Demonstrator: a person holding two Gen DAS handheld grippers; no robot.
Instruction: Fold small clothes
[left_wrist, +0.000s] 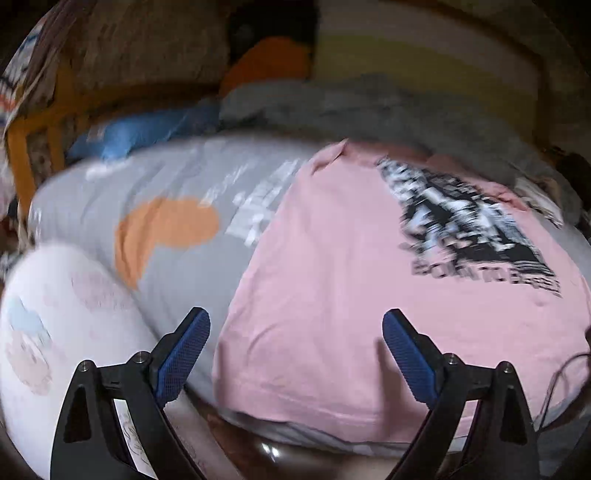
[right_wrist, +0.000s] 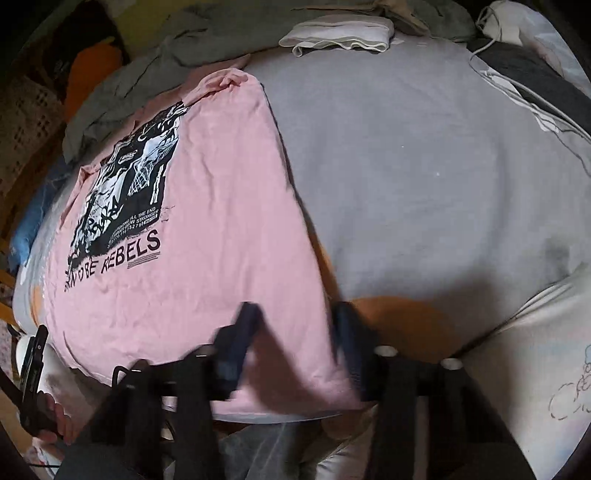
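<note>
A: Lettering first: on the pink T-shirt (right_wrist: 207, 206) we read "REBELS" in big black capitals under a black-and-white graphic, with small lines ending "THE END" and "STRONGER" beside it.

B: From the left wrist we get the same print (left_wrist: 476, 229) only as a smear; no word comes through cleanly. The white writing on the grey bedcover (left_wrist: 177, 177) is too blurred to read as well.

A: We see the shirt lying flat on that cover, print up, its hem at the near edge of the bed.

B: Our left gripper (left_wrist: 295, 354) stands wide, blue pads apart above the shirt's lower left corner, nothing between them.

A: Our right gripper (right_wrist: 295, 332) is narrowed over the lower right corner, pink cloth lying between the fingers. Blur hides whether the pads press it, so we cannot tell if it grips.

B: Only our left view shows the pale cartoon-print pillow (left_wrist: 55, 314) and the blue cloth (left_wrist: 136, 133).

A: Only ours shows the folded white garment (right_wrist: 340, 33), a white cable (right_wrist: 517, 85), and a hand (right_wrist: 55, 417) on the other gripper's handle.
</note>
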